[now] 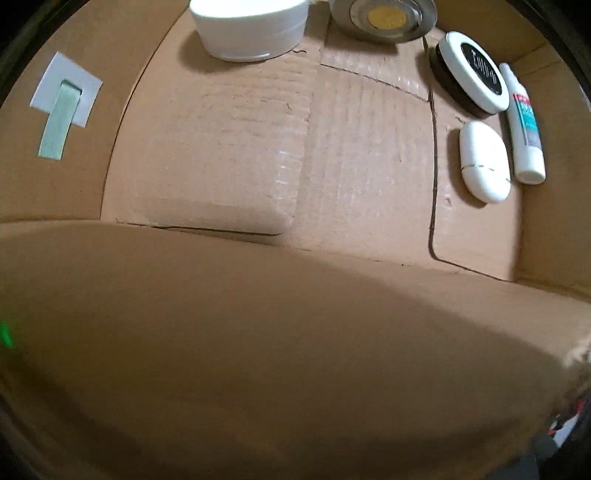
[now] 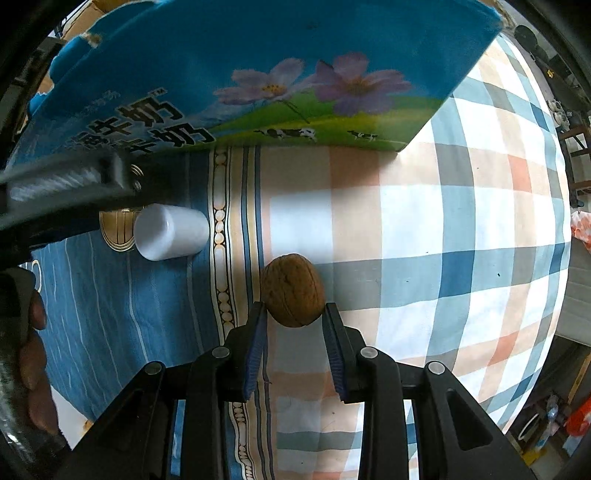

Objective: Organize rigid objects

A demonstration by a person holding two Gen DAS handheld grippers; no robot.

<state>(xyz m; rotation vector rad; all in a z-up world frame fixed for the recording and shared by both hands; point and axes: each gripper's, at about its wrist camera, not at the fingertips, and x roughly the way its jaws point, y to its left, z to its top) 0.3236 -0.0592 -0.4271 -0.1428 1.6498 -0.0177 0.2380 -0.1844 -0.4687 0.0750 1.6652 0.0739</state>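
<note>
In the right wrist view my right gripper (image 2: 293,314) is shut on a brown walnut (image 2: 292,290), held at the fingertips above a checked cloth (image 2: 461,240). A white cylinder (image 2: 170,231) lies on its side on the cloth to the left. The left wrist view looks into a cardboard box (image 1: 258,147). On its floor are a white jar (image 1: 249,27), a metal disc with a yellow centre (image 1: 384,16), a round black-and-white tin (image 1: 474,72), a white oval case (image 1: 484,160) and a white tube (image 1: 524,125). My left gripper's fingers are not in view.
A blue milk carton box (image 2: 258,74) stands on the cloth just behind the walnut. The other hand-held gripper (image 2: 66,184) and fingers of a hand (image 2: 33,332) are at the left. A cardboard flap (image 1: 258,350) fills the lower left wrist view.
</note>
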